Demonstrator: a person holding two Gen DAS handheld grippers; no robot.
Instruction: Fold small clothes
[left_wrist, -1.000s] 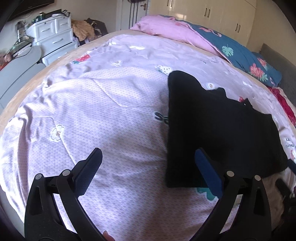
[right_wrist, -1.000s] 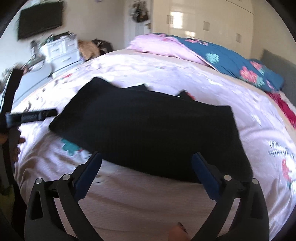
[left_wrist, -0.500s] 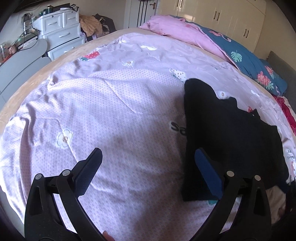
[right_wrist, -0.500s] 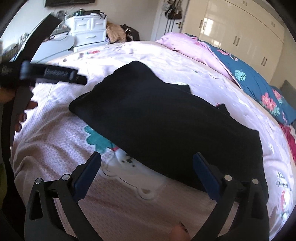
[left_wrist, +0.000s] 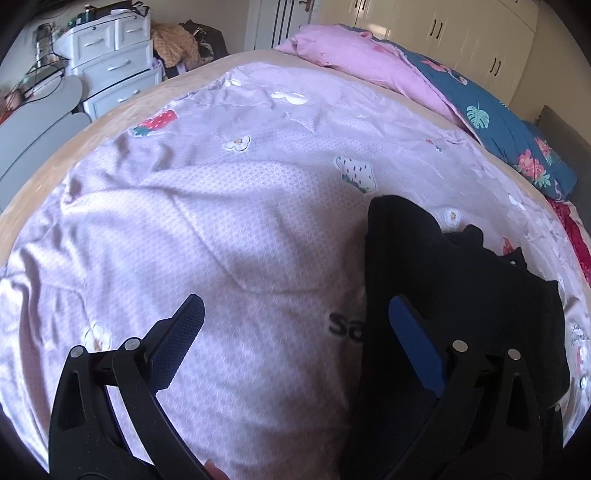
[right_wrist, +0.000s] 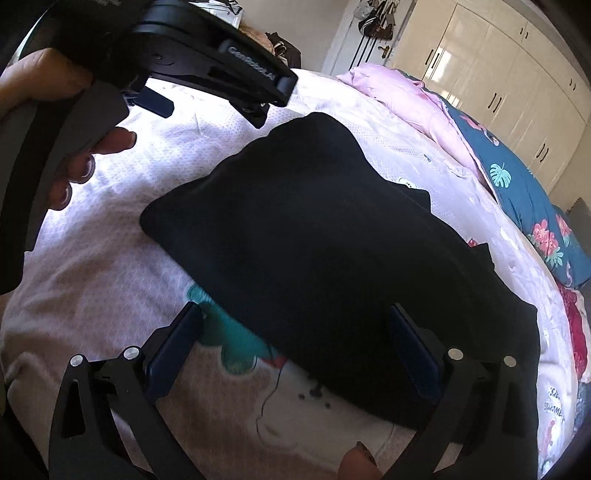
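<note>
A black garment (right_wrist: 332, 258) lies folded flat on the lilac patterned bedspread (left_wrist: 184, 229). In the left wrist view the garment (left_wrist: 443, 295) fills the right side. My left gripper (left_wrist: 295, 328) is open and empty, its right finger over the garment's left edge. My right gripper (right_wrist: 295, 339) is open and empty, just above the garment's near edge. The left gripper also shows in the right wrist view (right_wrist: 207, 92), held in a hand at the upper left, beside the garment's far corner.
A pink quilt (left_wrist: 369, 62) and a blue floral quilt (left_wrist: 509, 136) lie at the head of the bed. White drawers (left_wrist: 110, 62) stand at the far left. White wardrobes (right_wrist: 498, 74) line the back wall. A red cloth (right_wrist: 576, 332) lies at the right edge.
Both grippers have moved closer to the bed. The left one has moved forward along the garment's left edge. The right one has dropped nearer the garment's near edge. The garment lies still.
</note>
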